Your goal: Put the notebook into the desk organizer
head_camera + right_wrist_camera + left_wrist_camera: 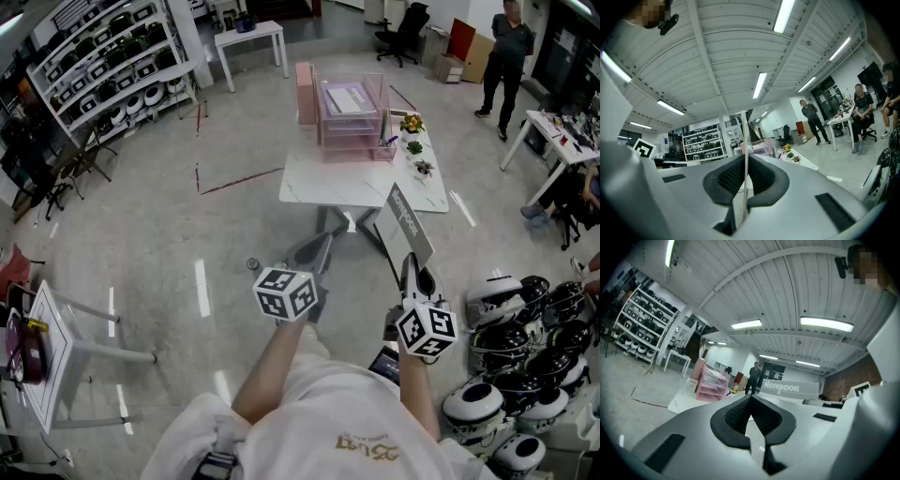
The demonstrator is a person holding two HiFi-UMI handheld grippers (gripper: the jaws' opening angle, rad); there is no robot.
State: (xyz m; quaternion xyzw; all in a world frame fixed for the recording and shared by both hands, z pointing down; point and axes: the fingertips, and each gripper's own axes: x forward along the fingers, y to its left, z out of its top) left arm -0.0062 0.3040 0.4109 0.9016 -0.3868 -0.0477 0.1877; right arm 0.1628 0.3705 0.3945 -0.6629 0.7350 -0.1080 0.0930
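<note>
A pink desk organizer [352, 117] stands on a white table [319, 183] some way ahead of me. My right gripper [413, 269] is shut on a grey notebook [409, 223], which stands upright on its edge and juts forward from the jaws. In the right gripper view the notebook [744, 140] shows edge-on as a thin line pinched between the pads, with the organizer [760, 147] far beyond it. My left gripper [319, 247] is level beside the right one, shut and holding nothing. In the left gripper view the notebook [790, 386] is to the right and the organizer [711, 385] lies ahead.
Small potted plants [413, 142] sit on the table right of the organizer. Several helmets [521, 352] lie on the floor at lower right. A person [506, 54] stands at the far right. Shelving [103, 66] lines the far left, and a white stand [58, 354] is near left.
</note>
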